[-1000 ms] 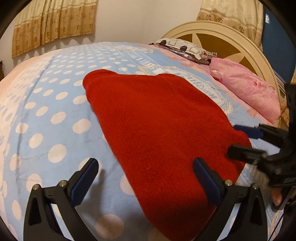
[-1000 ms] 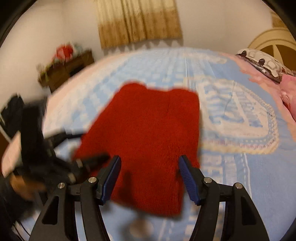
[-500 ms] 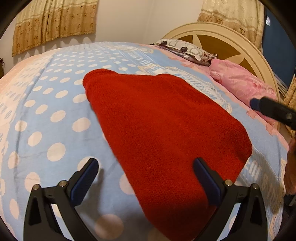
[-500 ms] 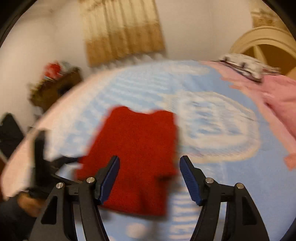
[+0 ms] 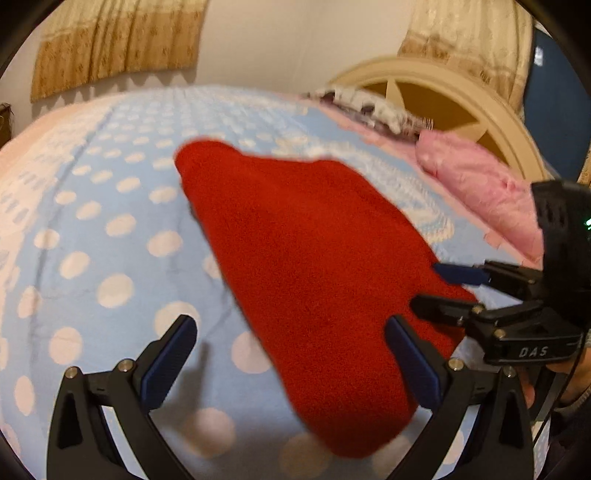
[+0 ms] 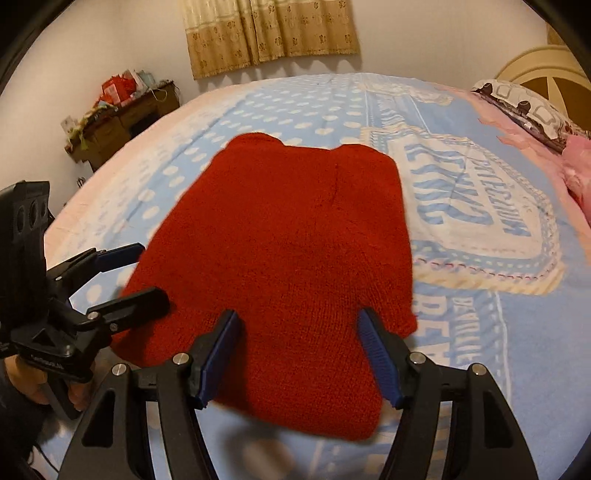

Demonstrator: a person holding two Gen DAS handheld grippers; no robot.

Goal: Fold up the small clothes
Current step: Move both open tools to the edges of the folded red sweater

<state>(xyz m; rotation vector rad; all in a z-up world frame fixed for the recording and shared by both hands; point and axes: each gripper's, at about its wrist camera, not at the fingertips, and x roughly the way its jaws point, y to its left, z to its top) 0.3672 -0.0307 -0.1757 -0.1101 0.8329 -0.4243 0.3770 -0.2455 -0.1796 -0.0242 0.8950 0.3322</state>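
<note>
A red knitted garment point(image 5: 310, 266) lies flat on the blue dotted bedspread point(image 5: 92, 229); it also shows in the right wrist view point(image 6: 295, 251). My left gripper point(image 5: 291, 362) is open and empty, hovering over the garment's near edge. My right gripper point(image 6: 303, 354) is open and empty, its fingers over the garment's near hem. The right gripper shows in the left wrist view point(image 5: 447, 291) at the garment's right corner. The left gripper shows in the right wrist view point(image 6: 136, 277) at the garment's left corner.
A pink pillow point(image 5: 487, 199) and a patterned pillow point(image 6: 528, 107) lie by the cream headboard point(image 5: 454, 96). A cluttered wooden cabinet point(image 6: 118, 118) stands by the far wall. Curtains point(image 6: 269, 33) hang behind the bed.
My right gripper swung away and has come back to the garment's near hem. My left gripper has shifted slightly. Both stay open.
</note>
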